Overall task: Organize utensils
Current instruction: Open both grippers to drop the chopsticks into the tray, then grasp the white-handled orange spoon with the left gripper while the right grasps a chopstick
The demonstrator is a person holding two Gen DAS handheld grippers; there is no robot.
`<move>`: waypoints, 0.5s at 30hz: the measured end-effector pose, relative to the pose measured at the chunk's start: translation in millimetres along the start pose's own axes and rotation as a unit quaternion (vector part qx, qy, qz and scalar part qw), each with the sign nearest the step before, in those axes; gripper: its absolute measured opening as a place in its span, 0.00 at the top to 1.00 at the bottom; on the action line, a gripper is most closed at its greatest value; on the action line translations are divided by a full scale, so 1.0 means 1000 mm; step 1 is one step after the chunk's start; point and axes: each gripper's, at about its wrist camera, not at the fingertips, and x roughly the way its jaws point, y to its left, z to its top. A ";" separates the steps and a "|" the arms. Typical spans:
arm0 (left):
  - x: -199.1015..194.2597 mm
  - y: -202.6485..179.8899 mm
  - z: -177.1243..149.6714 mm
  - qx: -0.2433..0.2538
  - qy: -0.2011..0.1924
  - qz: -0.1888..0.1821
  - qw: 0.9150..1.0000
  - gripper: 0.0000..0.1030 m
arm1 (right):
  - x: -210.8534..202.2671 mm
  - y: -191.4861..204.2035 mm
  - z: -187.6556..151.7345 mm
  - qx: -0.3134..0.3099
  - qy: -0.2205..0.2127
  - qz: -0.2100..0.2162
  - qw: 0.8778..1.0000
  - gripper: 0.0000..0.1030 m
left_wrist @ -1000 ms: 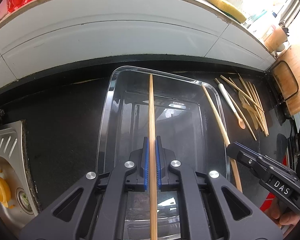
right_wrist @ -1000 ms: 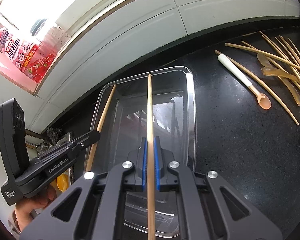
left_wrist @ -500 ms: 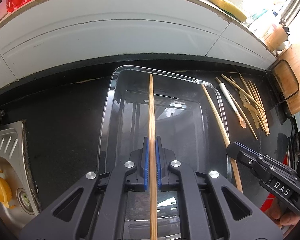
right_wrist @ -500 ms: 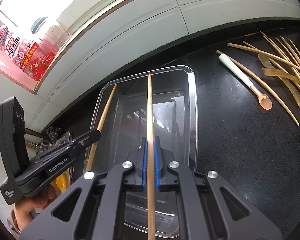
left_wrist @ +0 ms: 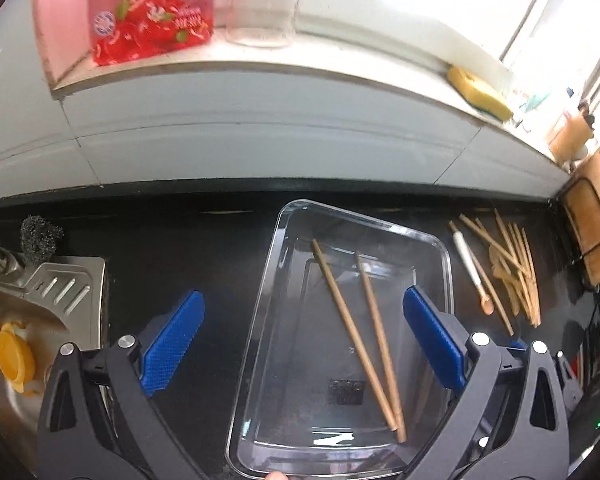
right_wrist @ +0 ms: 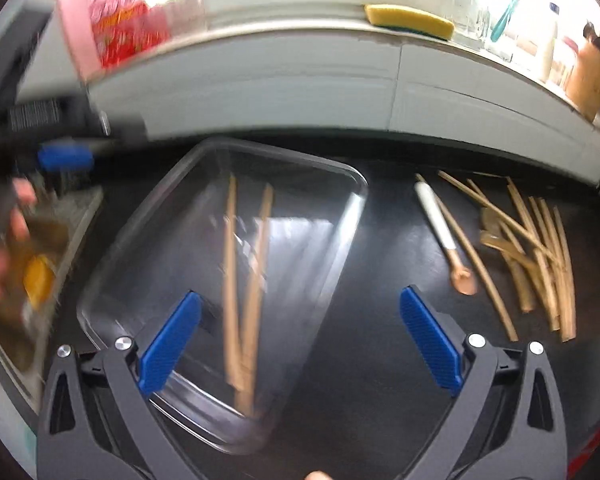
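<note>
Clear rectangular plastic tray (left_wrist: 448, 264), worktop (left_wrist: 172, 240) centre: two tan wooden chopsticks (left_wrist: 352, 328) inside, stowed. Loose chopstick heap (left_wrist: 516, 268), white-handled spoon (left_wrist: 466, 254) at 2 o'clock: outstanding. Left gripper (left_wrist: 304, 340), right gripper (right_wrist: 300, 340): jaws opening, empty

black tongs (left_wrist: 303, 338), ribbed blue pads (left_wrist: 172, 344)

red packet (left_wrist: 152, 20) on the ledge at eleven o'clock, large letter "A" among Chinese characters too blurred to read

Right gripper (right_wrist: 300, 336) jaws are opening, empty; two chopsticks (right_wrist: 242, 280) lie in the tray (right_wrist: 340, 232), spoon (right_wrist: 444, 232) right.
</note>
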 end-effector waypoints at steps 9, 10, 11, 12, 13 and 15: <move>0.010 -0.046 -0.007 0.032 0.007 0.006 0.999 0.06 | -0.008 -0.089 -0.043 0.075 0.003 -0.046 0.996 0.06; 0.013 -0.057 -0.008 0.040 0.011 0.002 0.999 0.06 | -0.011 -0.104 -0.049 0.090 0.004 -0.053 0.995 0.06; 0.017 -0.070 -0.008 0.048 0.014 -0.003 0.999 0.06 | -0.014 -0.117 -0.053 0.102 0.003 -0.059 0.993 0.06; 0.020 -0.079 -0.009 0.053 0.017 -0.006 0.998 0.06 | -0.017 -0.130 -0.058 0.114 0.003 -0.067 0.991 0.06; 0.024 -0.091 -0.010 0.059 0.021 -0.011 0.998 0.06 | -0.019 -0.144 -0.063 0.125 0.004 -0.076 0.989 0.06; 0.033 -0.115 -0.013 0.072 0.031 -0.021 0.997 0.06 | -0.024 -0.172 -0.071 0.144 0.005 -0.089 0.986 0.06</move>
